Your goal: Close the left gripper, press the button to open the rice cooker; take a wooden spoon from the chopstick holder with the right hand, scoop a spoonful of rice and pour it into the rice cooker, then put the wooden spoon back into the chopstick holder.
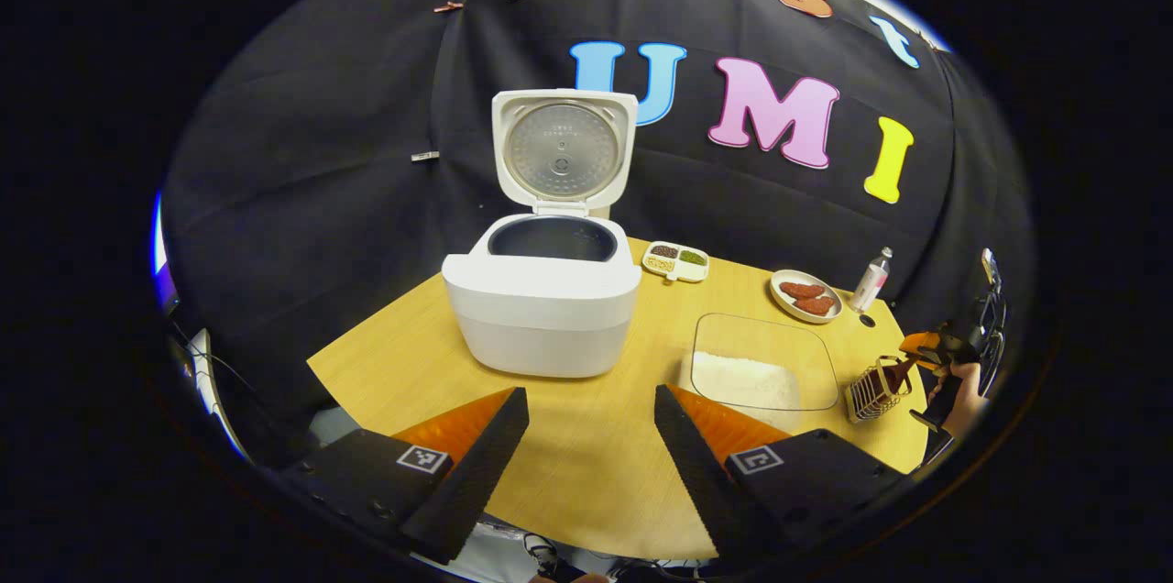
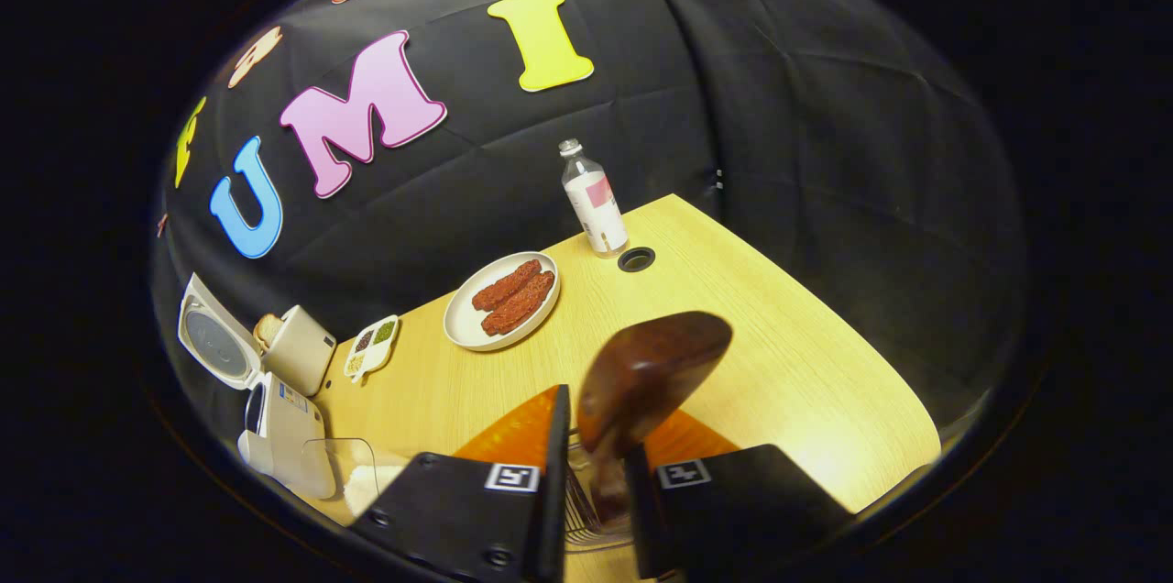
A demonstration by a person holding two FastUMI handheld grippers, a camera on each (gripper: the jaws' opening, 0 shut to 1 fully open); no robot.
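The left tool [image 1: 591, 423] hangs over the table's [image 1: 586, 464] near edge with its fingers wide apart and nothing between them. Just ahead of it stands the cooker [image 1: 542, 313], lid [image 1: 562, 152] upright, the dark inner pot [image 1: 553, 237] showing nothing inside. Ahead and to the tool's right lies a clear tray [image 1: 763, 361] with rice [image 1: 744, 379] heaped in its near part; further right is the wire holder [image 1: 875, 389], with the right tool [image 1: 926, 352] and a hand [image 1: 962, 390] at it. Beyond are a divided dish [image 1: 675, 261] of grains, a plate [image 1: 805, 297] with two reddish pieces, and a bottle [image 1: 870, 280].

The right tool [image 2: 594, 473] has its fingers nearly together on the spoon's [image 2: 646, 381] handle, bowl rising ahead of them, the holder's wires [image 2: 579, 510] just below. Past it lie the plate [image 2: 499, 302] and bottle [image 2: 593, 201] by a table grommet [image 2: 636, 258]. Black cloth walls the booth.
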